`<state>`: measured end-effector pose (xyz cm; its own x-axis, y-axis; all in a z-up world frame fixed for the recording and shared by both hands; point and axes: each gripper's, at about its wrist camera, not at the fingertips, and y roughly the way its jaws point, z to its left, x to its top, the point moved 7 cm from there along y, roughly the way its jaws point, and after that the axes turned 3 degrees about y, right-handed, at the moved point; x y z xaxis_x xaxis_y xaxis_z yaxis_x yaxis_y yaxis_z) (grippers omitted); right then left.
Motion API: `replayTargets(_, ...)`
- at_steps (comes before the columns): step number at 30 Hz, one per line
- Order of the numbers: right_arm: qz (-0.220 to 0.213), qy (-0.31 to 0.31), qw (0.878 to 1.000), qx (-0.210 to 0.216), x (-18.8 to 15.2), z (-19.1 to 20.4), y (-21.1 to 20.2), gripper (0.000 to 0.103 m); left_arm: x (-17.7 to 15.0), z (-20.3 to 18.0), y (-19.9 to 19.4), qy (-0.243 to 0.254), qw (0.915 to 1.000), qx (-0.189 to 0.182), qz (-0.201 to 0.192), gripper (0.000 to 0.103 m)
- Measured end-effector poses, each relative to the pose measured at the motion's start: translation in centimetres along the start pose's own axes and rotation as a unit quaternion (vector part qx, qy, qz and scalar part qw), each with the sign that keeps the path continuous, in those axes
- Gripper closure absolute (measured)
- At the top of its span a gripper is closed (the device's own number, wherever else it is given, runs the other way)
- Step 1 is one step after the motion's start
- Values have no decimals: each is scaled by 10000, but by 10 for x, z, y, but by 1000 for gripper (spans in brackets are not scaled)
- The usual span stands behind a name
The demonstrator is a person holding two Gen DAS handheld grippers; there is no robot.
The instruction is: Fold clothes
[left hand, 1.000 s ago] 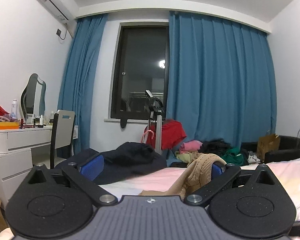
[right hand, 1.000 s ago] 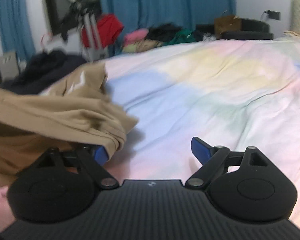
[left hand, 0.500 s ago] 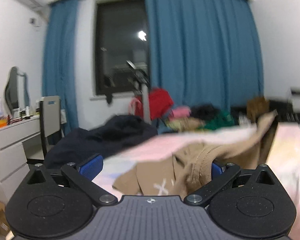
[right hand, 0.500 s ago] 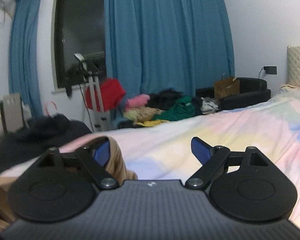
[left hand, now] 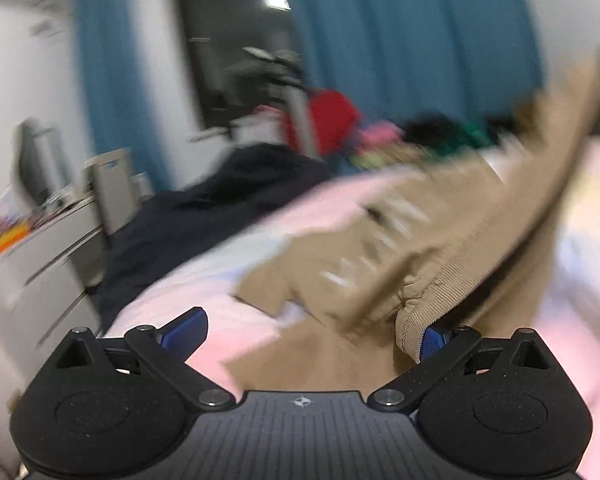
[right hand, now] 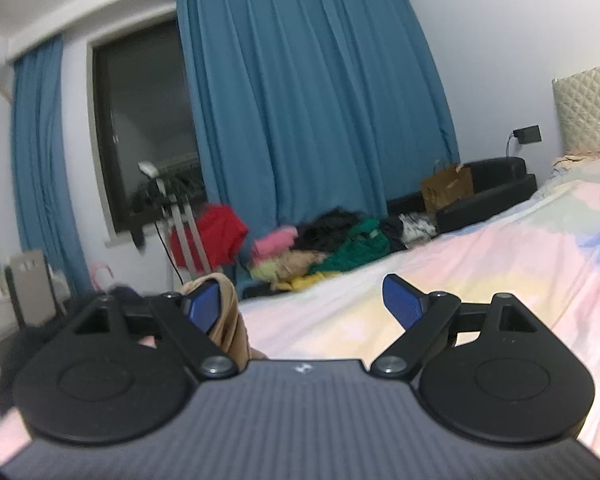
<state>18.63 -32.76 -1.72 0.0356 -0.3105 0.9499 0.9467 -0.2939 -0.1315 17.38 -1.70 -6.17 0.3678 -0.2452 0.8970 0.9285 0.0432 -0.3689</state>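
1. Left wrist view, blurred: left gripper [left hand: 308, 330] with jaws spread wide. The ribbed hem of a tan sweater [left hand: 384, 248] is draped over the right blue fingertip [left hand: 434, 340]; the left fingertip is bare. Nothing is pinched between the two pads.
2. Same view: the sweater is spread ahead of the gripper on the pink bedsheet [left hand: 204, 280]; one edge rises taut toward the upper right. A dark garment [left hand: 204, 216] lies at the bed's far left edge.
3. Right wrist view: right gripper [right hand: 300, 304] with jaws wide apart. A fold of the tan sweater [right hand: 228, 320] hangs over and behind the left blue fingertip [right hand: 204, 306]; the right fingertip is free above the pastel sheet. The cloth is hooked, not clamped.
4. Containers: a brown paper bag [right hand: 446, 192] stands on a black couch [right hand: 496, 192]; contents cannot be made out.
5. A clothes pile [right hand: 320, 248] (pink, green, yellow, black) lies loose below the blue curtain [right hand: 312, 100].
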Motion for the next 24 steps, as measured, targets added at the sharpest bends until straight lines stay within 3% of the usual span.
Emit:
replayTargets(3, 605, -337, 9976, -90, -24, 2, 14, 17, 11, 29, -7, -558, 9973, 384, -295, 0)
replayTargets(7, 1101, -794, 9906, -163, -56, 10, 24, 17, 24, 43, -17, -636, 9937, 670, -638, 0)
replayTargets(11, 742, -802, 9936, -280, -51, 11, 8, 17, 48, 46, -41, -627, 9897, 725, -1061, 0)
replayTargets(16, -191, -397, 9990, 8, 31, 22, -41, 17, 107, 64, -106, -933, 9753, 766, -1848, 0)
replayTargets(24, -1042, -576, 9911, 599, 206, 77, -126, 17, 264, 125, -237, -1262, 9489, 787, -2782, 0)
